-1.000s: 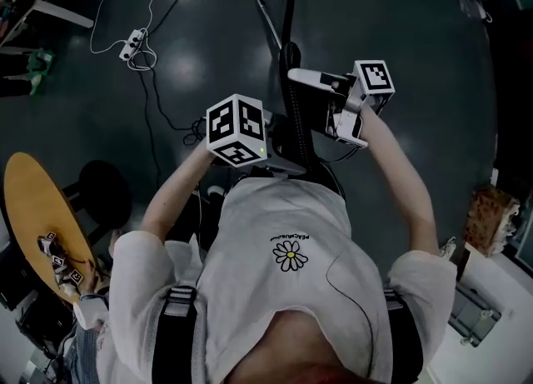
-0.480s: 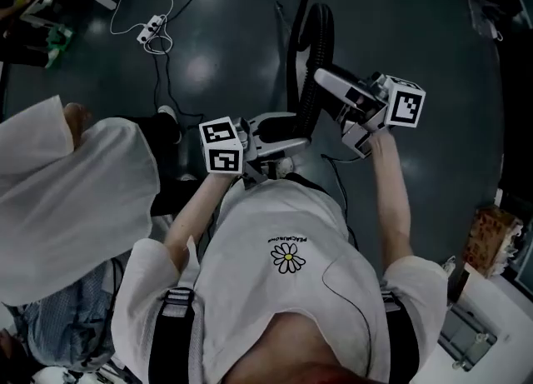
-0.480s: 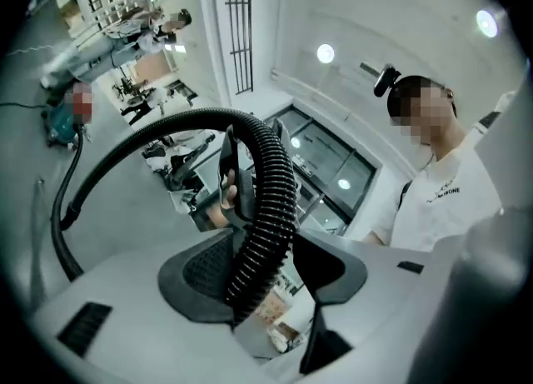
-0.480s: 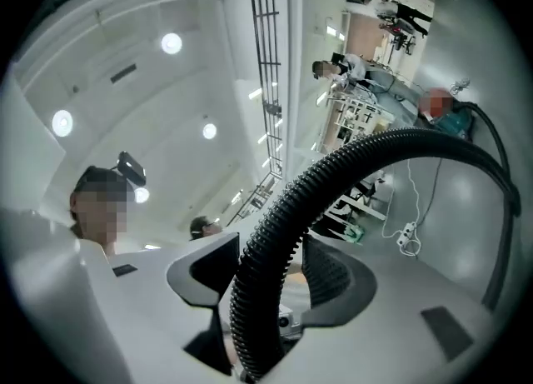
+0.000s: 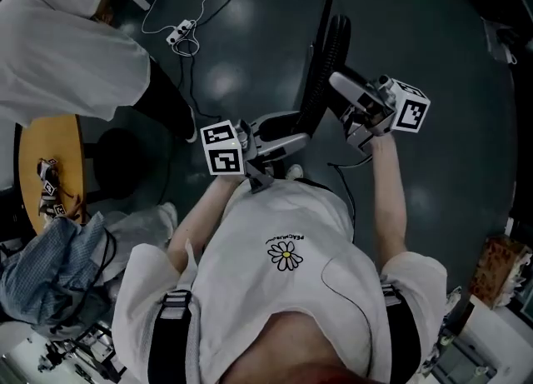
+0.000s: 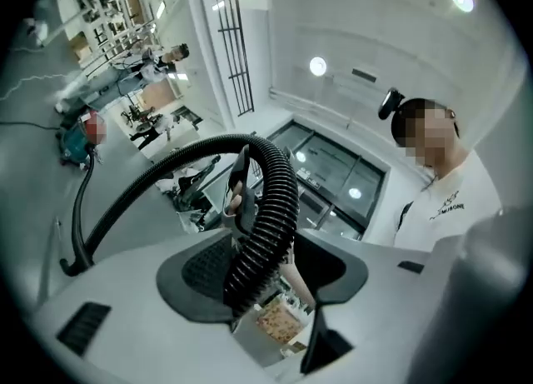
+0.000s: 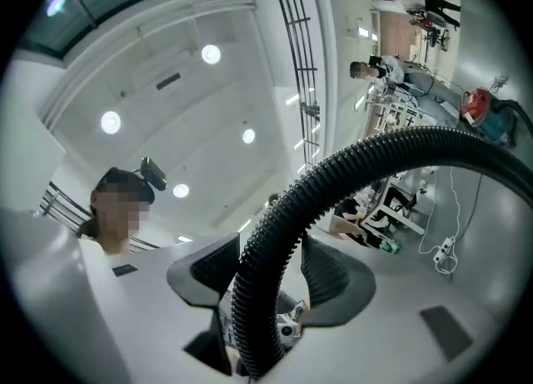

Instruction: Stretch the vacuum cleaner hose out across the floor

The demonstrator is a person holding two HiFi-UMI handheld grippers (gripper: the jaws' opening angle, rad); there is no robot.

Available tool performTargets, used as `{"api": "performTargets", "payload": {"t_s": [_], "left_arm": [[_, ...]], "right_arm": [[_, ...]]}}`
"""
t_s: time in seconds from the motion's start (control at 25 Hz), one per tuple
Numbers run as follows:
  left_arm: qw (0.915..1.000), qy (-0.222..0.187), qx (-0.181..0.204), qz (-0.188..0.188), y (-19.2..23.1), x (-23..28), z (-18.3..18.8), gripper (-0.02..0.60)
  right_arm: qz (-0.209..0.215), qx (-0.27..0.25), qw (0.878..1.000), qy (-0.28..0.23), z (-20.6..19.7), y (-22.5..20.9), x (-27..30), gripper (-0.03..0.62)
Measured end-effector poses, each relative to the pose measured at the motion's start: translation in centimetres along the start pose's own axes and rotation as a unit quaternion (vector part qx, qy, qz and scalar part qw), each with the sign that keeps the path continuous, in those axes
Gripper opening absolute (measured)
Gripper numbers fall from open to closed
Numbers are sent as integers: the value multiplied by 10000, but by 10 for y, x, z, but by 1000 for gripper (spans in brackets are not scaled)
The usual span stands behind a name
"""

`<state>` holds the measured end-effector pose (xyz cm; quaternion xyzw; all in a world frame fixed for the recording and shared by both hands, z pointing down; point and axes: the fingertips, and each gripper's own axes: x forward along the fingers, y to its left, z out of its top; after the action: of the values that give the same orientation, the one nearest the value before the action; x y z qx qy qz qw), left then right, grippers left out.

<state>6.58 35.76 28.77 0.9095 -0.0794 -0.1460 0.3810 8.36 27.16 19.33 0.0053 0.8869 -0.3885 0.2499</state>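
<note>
Hose [image 6: 271, 199] btwn opening L claw [image 6: 271, 272] | R claw [image 7: 271, 278] clamps it — both up-tilted

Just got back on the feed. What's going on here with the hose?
A person is working a black ribbed vacuum hose with a gripper in each hand. The right gripper is clamped on the hose. The left gripper has the hose between its jaws, but they have just been opening and one pad stands clear of it. The hose arches down to the dark floor, curved and not yet stretched out. A second person in white stands close by.
</note>
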Motion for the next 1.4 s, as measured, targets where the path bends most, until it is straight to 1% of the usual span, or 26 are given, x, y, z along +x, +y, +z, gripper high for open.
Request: {"api": "performTargets", "payload": {"t_s": [0.08, 0.12, 0.2, 0.24, 0.28, 0.32, 0.36, 0.4, 0.44, 0.48, 0.52, 0.56, 0.6, 0.68, 0.72, 0.76, 0.8, 0.84, 0.88, 0.96, 1.08, 1.16, 1.28, 1.4], "left_arm": [[9996, -243, -148, 12, -10, 3, 1, 213], [9994, -286, -170, 13, -13, 4, 1, 213], [9995, -298, -84, 57, -15, 3, 3, 213], [9993, -307, 95, 179, -14, 1, 6, 213], [9974, -305, 489, 436, -12, -4, 9, 213], [9894, -282, 1151, 840, -11, -10, 14, 212], [9714, -257, 1953, 1327, -11, -19, 20, 212], [9501, -302, 2565, 1751, -12, -29, 29, 212], [9425, -502, 2675, 1940, -14, -39, 40, 212], [9539, -834, 2245, 1808, -16, -48, 53, 212], [9708, -1173, 1524, 1432, -17, -53, 67, 212], [9812, -1410, 835, 1020, -15, -55, 80, 212], [9851, -1514, 338, 745, -8, -54, 90, 212], [9860, -1508, -467, 541, 17, -49, 104, 212], [9825, -1512, -1016, 380, 30, -43, 108, 212], [9751, -1517, -1612, 145, 39, -34, 111, 212], [9662, -1468, -2117, -73, 47, -23, 112, 212], [9602, -1334, -2447, -196, 55, -11, 111, 212], [9585, -1126, -2608, -225, 62, 1, 106, 212], [9579, -678, -2778, -257, 70, 19, 96, 212], [9462, -201, -3173, -599, 71, 40, 85, 212], [9389, 58, -3363, -723, 70, 49, 78, 212], [9298, 289, -3588, -771, 74, 52, 67, 212], [9206, 282, -3815, -783, 82, 46, 56, 212]], "right_arm": [[187, 102, 9997, -152, 3, 5, -3, 245], [283, 168, 9993, -195, 3, 7, -4, 245], [359, 195, 9989, -227, 4, 9, -3, 244], [337, 156, 9990, -266, 5, 9, -3, 244], [312, 127, 9988, -360, 7, 8, -5, 244], [308, 148, 9980, -529, 11, 6, -9, 244], [325, 220, 9964, -751, 16, 5, -15, 243], [344, 292, 9944, -954, 22, 5, -23, 242], [336, 296, 9936, -1035, 25, 6, -31, 243], [284, 206, 9951, -922, 24, 8, -35, 242], [200, 68, 9977, -640, 17, 10, -35, 244], [117, -45, 9995, -286, 6, 12, -33, 244], [55, -106, 9999, 59, -8, 13, -29, 244], [-26, -162, 9978, 644, -40, 11, -20, 244], [-47, -191, 9961, 857, -56, 11, -17, 244], [-57, -224, 9948, 991, -69, 10, -15, 244], [-65, -261, 9941, 1051, -79, 10, -15, 244], [-79, -307, 9937, 1072, -87, 10, -16, 244], [-107, -360, 9933, 1094, -93, 10, -17, 244], [-193, -461, 9916, 1193, -103, 9, -21, 244], [-291, -584, 9888, 1345, -112, 10, -26, 244], [-358, -654, 9862, 1480, -117, 10, -29, 243], [-509, -651, 9799, 1818, -130, 4, -34, 242], [-767, -408, 9748, 2055, -142, -11, -39, 232]]}}
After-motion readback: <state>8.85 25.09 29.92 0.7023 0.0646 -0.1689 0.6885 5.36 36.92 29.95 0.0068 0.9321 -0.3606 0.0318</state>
